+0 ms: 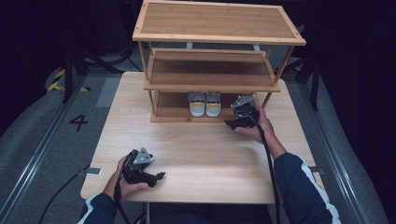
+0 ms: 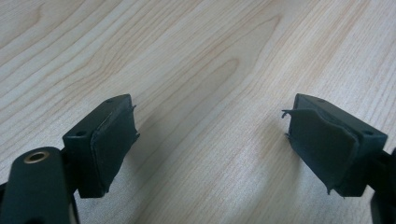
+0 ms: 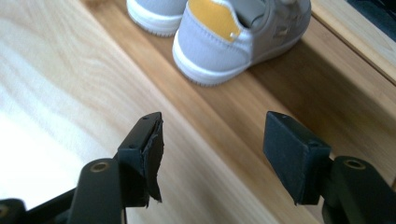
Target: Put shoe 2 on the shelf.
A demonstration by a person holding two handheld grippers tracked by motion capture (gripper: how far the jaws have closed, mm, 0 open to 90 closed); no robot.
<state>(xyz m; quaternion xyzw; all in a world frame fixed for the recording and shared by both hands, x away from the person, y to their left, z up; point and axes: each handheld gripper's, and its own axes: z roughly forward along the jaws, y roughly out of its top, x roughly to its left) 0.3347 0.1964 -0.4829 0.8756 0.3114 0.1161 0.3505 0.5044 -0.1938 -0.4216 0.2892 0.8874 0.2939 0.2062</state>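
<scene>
2 shoes (image 1: 205,104) half hidden under rack (image 1: 210,86); right gripper (image 3: 212,144) fingers wide beside them, left gripper (image 2: 210,135) wide over bare counter (image 1: 205,154).

Lab or studio: black backdrop, floor rails (image 1: 32,158), hazard tape (image 1: 58,80), numbered floor marking (image 1: 78,122).

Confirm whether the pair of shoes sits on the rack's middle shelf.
No: the pair of shoes stands on the bottom shelf of the bamboo rack.
</scene>
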